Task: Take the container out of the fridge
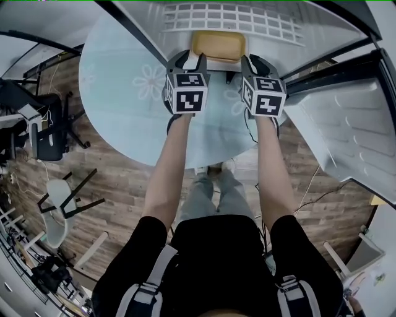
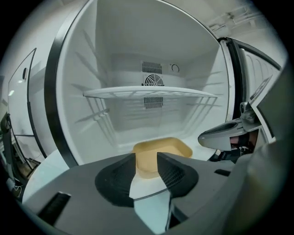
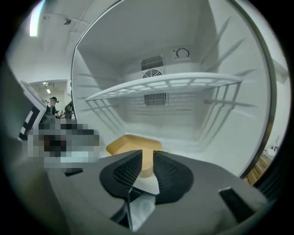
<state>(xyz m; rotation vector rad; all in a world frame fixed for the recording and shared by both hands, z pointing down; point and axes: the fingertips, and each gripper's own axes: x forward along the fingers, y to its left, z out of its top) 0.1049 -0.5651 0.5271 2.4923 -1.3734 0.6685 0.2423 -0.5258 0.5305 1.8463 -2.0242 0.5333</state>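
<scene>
A shallow yellow container (image 1: 218, 46) sits on the white floor of the open fridge, near its front edge, under a wire shelf (image 1: 229, 18). My left gripper (image 1: 193, 59) hovers just in front of the container's left corner and my right gripper (image 1: 255, 62) just in front of its right corner. In the left gripper view the jaws (image 2: 147, 158) stand wide apart, with the container (image 2: 163, 149) beyond their tips. In the right gripper view the jaws (image 3: 148, 156) show a narrower gap, with the container (image 3: 131, 143) just past them. Neither gripper holds anything.
The fridge stands on a round pale-blue glass table (image 1: 124, 105). Its open door (image 1: 346, 124) swings out at the right. The wire shelf (image 2: 151, 93) spans the cavity above the container. A dark chair (image 1: 43, 133) and a stool stand on the wooden floor at the left.
</scene>
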